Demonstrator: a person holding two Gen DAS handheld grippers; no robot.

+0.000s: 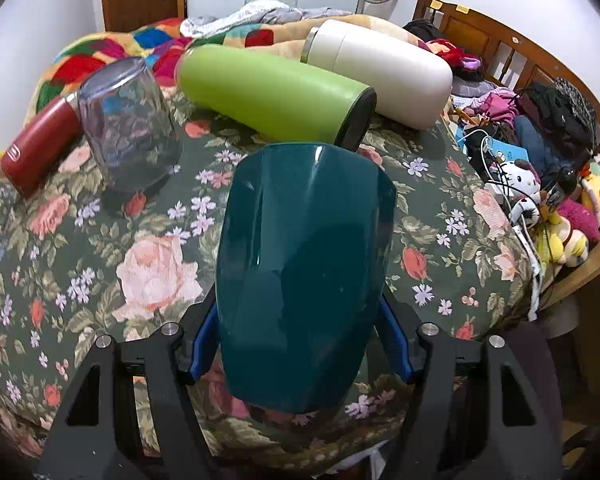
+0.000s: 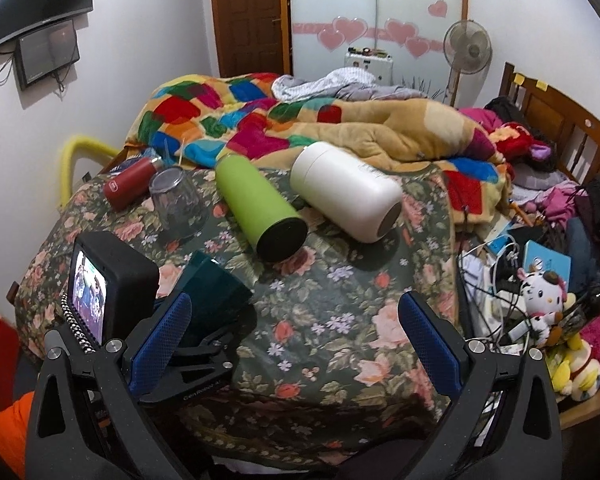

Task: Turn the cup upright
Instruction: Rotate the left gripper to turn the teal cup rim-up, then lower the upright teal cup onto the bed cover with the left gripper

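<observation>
A dark teal cup [image 1: 304, 264] stands upside down on the floral cloth, base up. My left gripper [image 1: 302, 344] is shut on the cup, its blue pads pressed on both sides low down near the rim. In the right wrist view the teal cup [image 2: 216, 288] shows at lower left, held by the left gripper with its camera [image 2: 108, 292]. My right gripper [image 2: 296, 344] is open and empty above the cloth, to the right of the cup.
An upside-down clear glass [image 1: 130, 128], a red flask [image 1: 40, 144], a green bottle [image 1: 276, 96] and a white flask [image 1: 384, 68] lie behind the cup. Plush toys and cables [image 1: 540, 200] crowd the right edge. A colourful blanket [image 2: 300, 120] is heaped behind.
</observation>
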